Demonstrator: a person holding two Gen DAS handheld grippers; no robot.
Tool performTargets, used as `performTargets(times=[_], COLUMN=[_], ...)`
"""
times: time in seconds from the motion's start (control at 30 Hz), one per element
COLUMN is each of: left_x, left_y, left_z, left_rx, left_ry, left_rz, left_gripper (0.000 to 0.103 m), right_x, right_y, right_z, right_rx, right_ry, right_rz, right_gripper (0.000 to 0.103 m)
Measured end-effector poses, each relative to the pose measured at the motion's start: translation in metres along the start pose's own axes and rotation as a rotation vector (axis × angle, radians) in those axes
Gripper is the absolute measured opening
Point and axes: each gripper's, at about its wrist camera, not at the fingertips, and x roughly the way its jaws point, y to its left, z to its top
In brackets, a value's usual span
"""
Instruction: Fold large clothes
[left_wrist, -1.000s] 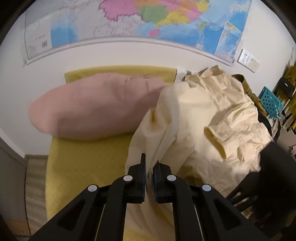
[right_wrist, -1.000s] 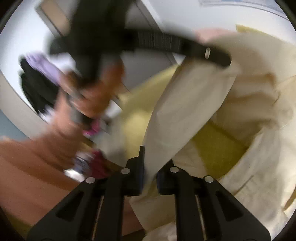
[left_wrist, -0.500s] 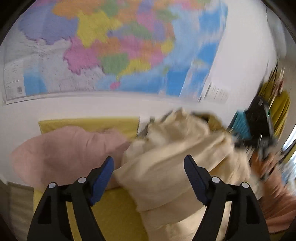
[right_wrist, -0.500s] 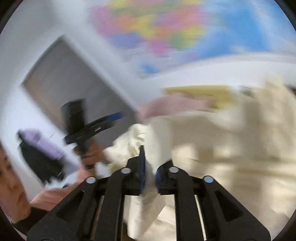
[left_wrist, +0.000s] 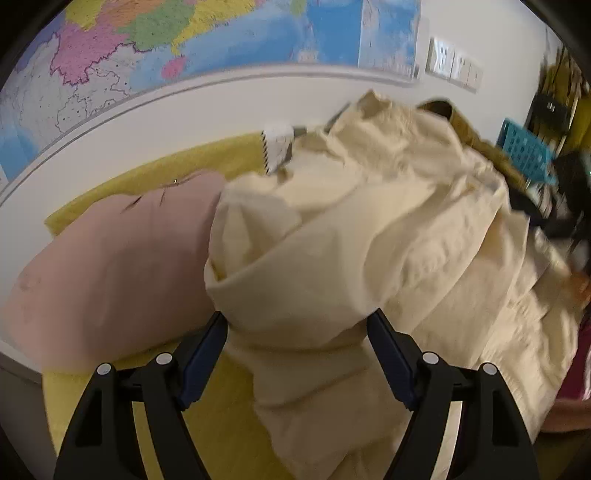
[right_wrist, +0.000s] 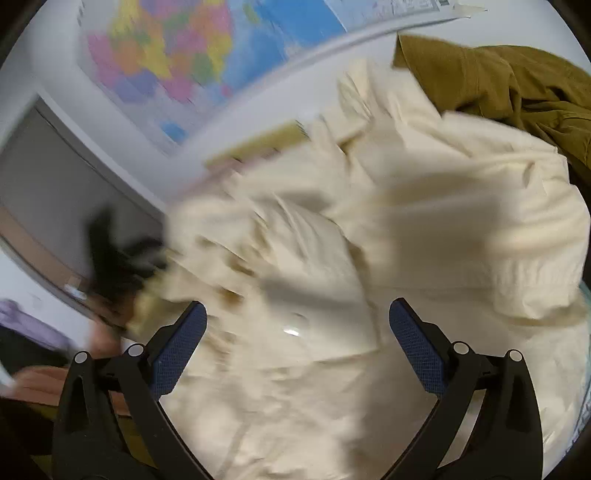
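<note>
A cream garment (left_wrist: 369, 236) of crinkled woven cotton is lying bunched on the yellow sheet (left_wrist: 110, 398), against a smooth pink pillow (left_wrist: 110, 266). The left gripper (left_wrist: 297, 354) is standing released around a fold. The right gripper (right_wrist: 295, 339) is spreading wide, gripping nothing. Map (left_wrist: 184, 37) lettering is unreadable.
</note>
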Motion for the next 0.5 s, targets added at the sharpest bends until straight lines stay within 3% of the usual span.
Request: performTargets(times=[0.03,0.07,0.1,0.13,0.17,0.2,0.23,0.33,0.4,0.47,0.5], left_x=[0.0,0.0,0.0,0.0,0.0,-0.001,-0.003,-0.004,-0.002,0.005,0.01], left_y=[0.002,0.004,0.005,0.004,0.002,0.001,0.0,-0.006,-0.011,-0.015,-0.016], left_z=[0.004,0.005,0.006,0.006,0.004,0.001,-0.002,-0.008,-0.014,-0.019,-0.022], left_rx=[-0.013,-0.028,-0.039,-0.042,-0.043,-0.043,-0.045,-0.042,-0.028,-0.027,-0.03], left_ry=[-0.006,-0.008,-0.007,-0.006,-0.004,-0.003,-0.003,-0.009,-0.01,0.004,0.018], left_rz=[-0.018,-0.034,-0.046,-0.047,-0.04,-0.039,-0.047,-0.07,-0.073,-0.097,-0.108], left_gripper=[0.076,0.076,0.077,0.077,0.077,0.079,0.08,0.081,0.083,0.083,0.083], right_x=[0.006,0.015,0.026,0.031,0.028,0.018,0.003,-0.051,-0.074,-0.083,-0.077], right_y=[0.002,0.002,0.003,0.0,-0.004,-0.004,-0.003,-0.007,-0.017,-0.043,-0.061], right_z=[-0.003,-0.006,-0.006,-0.006,-0.004,-0.001,0.004,0.018,0.026,0.028,0.027], right_rx=[-0.011,-0.01,-0.008,-0.015,-0.023,-0.043,-0.061,-0.068,-0.054,0.0,0.042], right_ry=[0.014,0.023,0.04,0.054,0.051,0.025,-0.003,-0.101,-0.128,-0.09,-0.024], right_rz=[-0.009,-0.021,-0.026,-0.013,-0.002,0.007,0.023,0.002,-0.094,-0.22,-0.324], right_gripper=[0.098,0.088,0.075,0.051,0.037,0.03,0.025,0.022,0.022,0.015,0.015])
